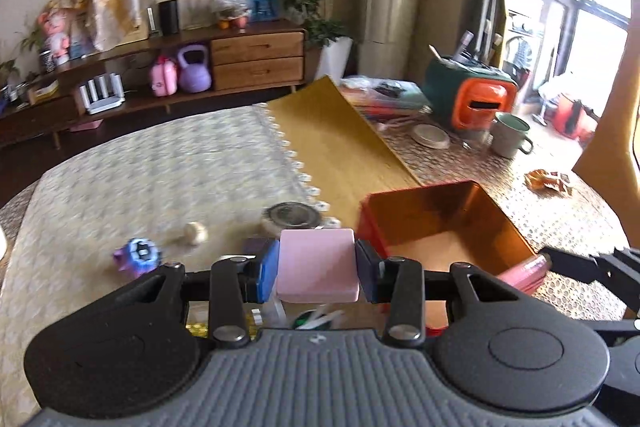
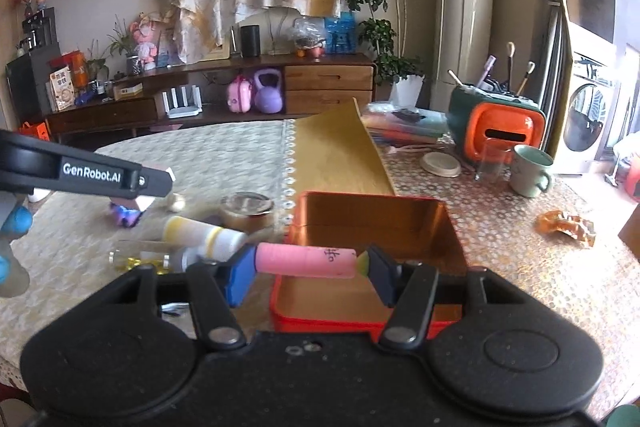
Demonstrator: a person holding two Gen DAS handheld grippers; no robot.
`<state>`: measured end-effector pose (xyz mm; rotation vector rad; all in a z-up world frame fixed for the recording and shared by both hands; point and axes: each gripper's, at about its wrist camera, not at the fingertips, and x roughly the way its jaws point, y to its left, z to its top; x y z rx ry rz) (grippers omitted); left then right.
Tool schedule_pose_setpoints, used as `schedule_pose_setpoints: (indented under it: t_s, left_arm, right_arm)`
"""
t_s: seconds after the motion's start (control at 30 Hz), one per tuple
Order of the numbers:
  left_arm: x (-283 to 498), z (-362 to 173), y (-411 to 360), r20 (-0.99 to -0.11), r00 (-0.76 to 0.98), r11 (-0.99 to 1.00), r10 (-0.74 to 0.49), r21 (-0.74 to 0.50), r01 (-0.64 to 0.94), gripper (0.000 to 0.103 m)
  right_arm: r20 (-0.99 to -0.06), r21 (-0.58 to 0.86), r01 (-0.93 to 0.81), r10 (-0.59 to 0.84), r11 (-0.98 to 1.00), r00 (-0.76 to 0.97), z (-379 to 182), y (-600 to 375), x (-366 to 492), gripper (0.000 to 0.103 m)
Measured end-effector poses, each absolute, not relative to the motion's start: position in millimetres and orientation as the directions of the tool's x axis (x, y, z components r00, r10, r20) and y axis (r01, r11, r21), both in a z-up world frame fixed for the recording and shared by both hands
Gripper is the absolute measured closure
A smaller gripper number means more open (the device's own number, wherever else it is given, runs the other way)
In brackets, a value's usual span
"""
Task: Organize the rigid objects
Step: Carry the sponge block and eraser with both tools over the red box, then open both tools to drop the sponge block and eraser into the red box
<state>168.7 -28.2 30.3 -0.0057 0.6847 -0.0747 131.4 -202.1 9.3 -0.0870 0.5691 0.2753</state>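
My left gripper (image 1: pixel 316 263) is shut on a pink square block (image 1: pixel 316 265), held above the table just left of the open red tin box (image 1: pixel 448 211). My right gripper (image 2: pixel 306 265) is shut on a pink cylinder (image 2: pixel 306 261), held crosswise over the near left part of the red tin box (image 2: pixel 372 223). The cylinder's end and the right gripper also show at the right of the left wrist view (image 1: pixel 524 269). The left gripper's body shows at the left of the right wrist view (image 2: pixel 100 177).
On the tablecloth lie a purple-blue toy (image 1: pixel 138 255), a small white ball (image 1: pixel 196 233), a round tin (image 2: pixel 248 207), a yellow-white bottle (image 2: pixel 204 237) and a glass vial (image 2: pixel 140 261). Behind the box lies a yellow board (image 2: pixel 340 155). Right: a mug (image 2: pixel 530 169), an orange-green container (image 2: pixel 496 123).
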Motion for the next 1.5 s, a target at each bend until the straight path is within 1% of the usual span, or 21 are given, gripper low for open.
schedule_pose_setpoints:
  t_s: [0.23, 0.47, 0.73, 0.8, 0.97, 1.1, 1.33, 1.5]
  left_arm:
    - [192, 23, -72, -0.647, 0.758, 0.993, -0.087, 0.003, 0.116, 0.063]
    - [229, 18, -106, -0.672, 0.729, 0.985, -0.129, 0.000, 0.174, 0.063]
    - [278, -12, -145, -0.745, 0.655, 0.977, -0.126, 0.021, 0.212, 0.062]
    - [289, -22, -149, -0.762, 0.635, 0.976, -0.131, 0.012, 0.216, 0.062]
    - [312, -44, -158, -0.801, 0.580, 0.973, -0.146, -0.010, 0.231, 0.062]
    - [326, -59, -163, -0.823, 0.550, 0.972, -0.141, -0.011, 0.234, 0.062]
    - [347, -75, -165, -0.860, 0.488, 0.974, -0.150, -0.044, 0.222, 0.062]
    - [352, -84, -168, -0.877, 0.453, 0.972, -0.160, -0.059, 0.229, 0.062]
  right_arm:
    - [-0.552, -0.020, -0.267, 0.212, 0.964, 0.806, 3, -224, 147, 0.044]
    - [-0.578, -0.023, -0.258, 0.198, 0.966, 0.792, -10, -241, 168, 0.045]
    - [-0.631, -0.034, -0.298, 0.210, 0.954, 0.747, -30, -247, 196, 0.045]
    - [-0.644, -0.045, -0.306, 0.207, 0.951, 0.737, -35, -246, 201, 0.045]
    - [-0.708, -0.037, -0.334, 0.211, 0.942, 0.674, -52, -244, 222, 0.045]
    - [-0.729, -0.060, -0.343, 0.193, 0.938, 0.656, -61, -240, 233, 0.045]
    - [-0.780, -0.054, -0.335, 0.169, 0.941, 0.602, -72, -243, 252, 0.045]
    - [-0.793, -0.057, -0.330, 0.158, 0.942, 0.588, -75, -243, 256, 0.045]
